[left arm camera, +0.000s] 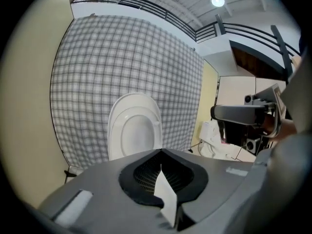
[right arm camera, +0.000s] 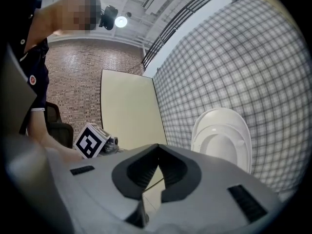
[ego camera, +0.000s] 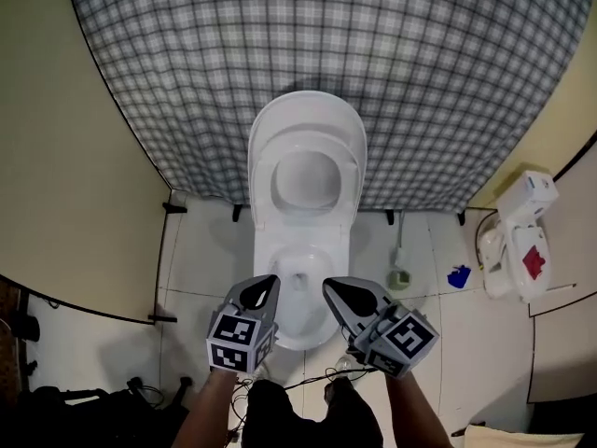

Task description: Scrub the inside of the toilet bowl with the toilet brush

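Brush [ego camera: 399, 271] stood upright on the floor just right of the bowl [ego camera: 269, 259], handle pointing up. My left gripper [ego camera: 266, 286] and right gripper [ego camera: 332, 289] hovered over the bowl's front, jaws closed, empty; the right was nearer the brush.

Looking down from the head view, the left tongs [ego camera: 269, 282] and right tongs [ego camera: 330, 286] are covering both front sides of the toilet bowl [ego camera: 300, 299]. The toilet brush [ego camera: 399, 271] standing on the floor [ego camera: 424, 250] to its right is showing up too small to tell brush from holder, same deal with the little blue thing [ego camera: 459, 276] near it. The dark clutter [ego camera: 84, 411] at bottom left is getting cut off by the picture's edge, and in both gripper views each set of tongs is blocking the bowl, leaving just the raised lid [left arm camera: 134, 130] peeking over.
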Tool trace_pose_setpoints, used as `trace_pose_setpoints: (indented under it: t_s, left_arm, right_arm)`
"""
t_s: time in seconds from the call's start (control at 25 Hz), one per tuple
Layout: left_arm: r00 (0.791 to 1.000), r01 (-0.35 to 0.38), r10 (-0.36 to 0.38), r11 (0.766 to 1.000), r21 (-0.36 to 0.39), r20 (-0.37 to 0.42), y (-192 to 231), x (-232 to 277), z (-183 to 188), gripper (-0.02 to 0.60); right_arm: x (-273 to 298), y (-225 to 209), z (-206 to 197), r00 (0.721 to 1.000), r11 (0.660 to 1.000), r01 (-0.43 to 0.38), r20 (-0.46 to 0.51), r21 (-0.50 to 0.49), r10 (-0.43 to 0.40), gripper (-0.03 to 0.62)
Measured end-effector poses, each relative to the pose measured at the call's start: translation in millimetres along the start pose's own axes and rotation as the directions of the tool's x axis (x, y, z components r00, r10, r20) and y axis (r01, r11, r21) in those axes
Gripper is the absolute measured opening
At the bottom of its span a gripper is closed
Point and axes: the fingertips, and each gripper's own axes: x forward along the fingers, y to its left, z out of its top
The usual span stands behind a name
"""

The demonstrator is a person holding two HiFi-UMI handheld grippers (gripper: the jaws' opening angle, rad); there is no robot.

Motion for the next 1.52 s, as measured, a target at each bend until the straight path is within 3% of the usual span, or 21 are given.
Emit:
trace_pose_setpoints:
  t_s: [0.2, 0.44, 0.64, 0.92, 1.0, 1.08, 1.24, 1.32, 1.52]
  left_arm:
    - [0.99, -0.054, 0.05, 0.998, -0.032, -0.132, 31, 10, -81, 0.005]
    - [0.97, -0.123, 0.108, 0.991, -0.057, -0.216, 78, 22, -159, 0.005]
    - [0.926, -0.189, 0.147, 0.978, -0.09, -0.347, 111, 8, -253, 0.005]
    - [0.863, -0.306, 0.233, 0.947, -0.098, -0.447, 161, 11, -357, 0.01]
    - [0.854, -0.307, 0.222, 0.945, -0.112, -0.47, 169, 18, -378, 0.053]
    - [0.837, -0.295, 0.2, 0.949, -0.112, -0.509, 175, 25, -402, 0.154]
    - [0.793, -0.21, 0.159, 0.978, -0.018, -0.588, 185, 41, -451, 0.264]
    - [0.775, -0.17, 0.145, 0.985, 0.018, -0.615, 191, 48, -470, 0.299]
    - [0.734, -0.138, 0.116, 0.99, 0.02, -0.669, 199, 58, -508, 0.305]
  right_arm:
    - [18, 6, -52, 0.997, 1.0, -0.026, -0.078, -0.013, 0.025, 0.0]
    - [48, 11, -107, 0.992, 0.999, -0.047, -0.116, 0.027, 0.05, 0.0]
    - [56, 21, -163, 0.988, 0.996, -0.056, -0.137, 0.075, 0.066, 0.0]
    - [78, 42, -239, 0.973, 0.985, -0.087, -0.2, 0.15, 0.117, 0.0]
    - [85, 46, -256, 0.967, 0.982, -0.099, -0.216, 0.162, 0.133, 0.0]
    - [91, 49, -270, 0.963, 0.979, -0.108, -0.227, 0.175, 0.147, 0.0]
    - [104, 49, -293, 0.959, 0.974, -0.113, -0.236, 0.195, 0.159, 0.0]
    - [109, 48, -303, 0.957, 0.973, -0.114, -0.242, 0.202, 0.162, 0.0]
    - [118, 45, -317, 0.956, 0.971, -0.088, -0.254, 0.223, 0.144, 0.0]
